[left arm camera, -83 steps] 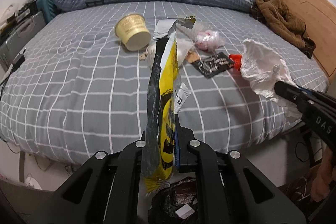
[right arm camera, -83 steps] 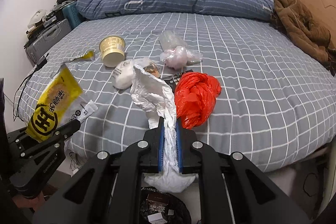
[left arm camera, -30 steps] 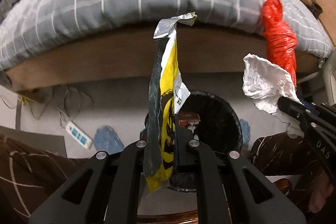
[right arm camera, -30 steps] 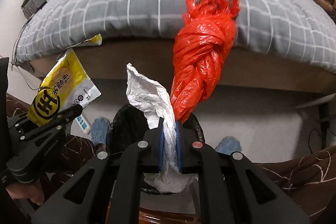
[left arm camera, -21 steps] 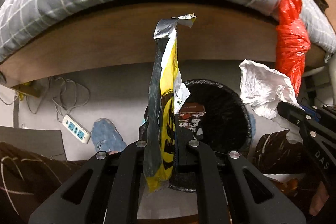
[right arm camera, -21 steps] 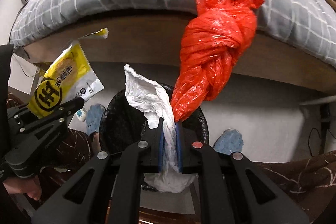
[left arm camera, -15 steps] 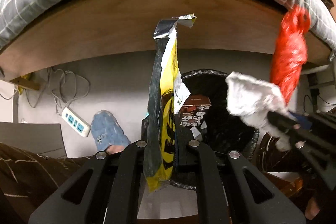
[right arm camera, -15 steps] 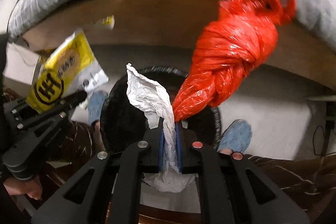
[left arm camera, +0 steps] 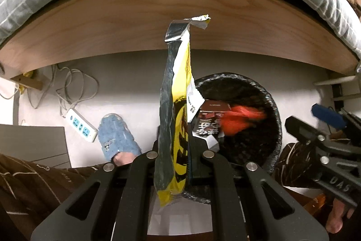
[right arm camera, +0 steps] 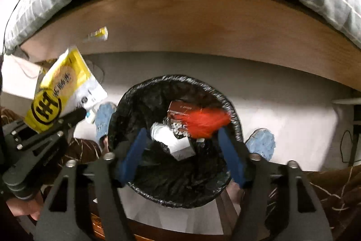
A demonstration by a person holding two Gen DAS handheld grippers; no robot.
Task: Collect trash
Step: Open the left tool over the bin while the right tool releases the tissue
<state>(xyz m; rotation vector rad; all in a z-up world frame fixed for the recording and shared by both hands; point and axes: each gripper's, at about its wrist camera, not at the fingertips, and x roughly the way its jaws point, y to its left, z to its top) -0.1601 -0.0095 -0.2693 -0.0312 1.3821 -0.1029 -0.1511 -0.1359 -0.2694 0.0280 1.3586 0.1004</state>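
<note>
While my left gripper (left arm camera: 173, 157) pinches the yellow snack bag (left arm camera: 174, 110) tight between its fingers, the bag sticks straight up, just beside the black trash bin (right arm camera: 225, 103). I see my right gripper (right arm camera: 181, 151) right over the bin with its blue fingers (right arm camera: 133, 153) wide apart and nothing in them. Inside the bin lie a blurry red plastic bag (right arm camera: 205, 121), a crumpled white paper (right arm camera: 164, 134) and a brown box (right arm camera: 178, 108). Blue slippers (left arm camera: 115, 139) sit on the floor by the wooden bed frame (left arm camera: 135, 22)
</note>
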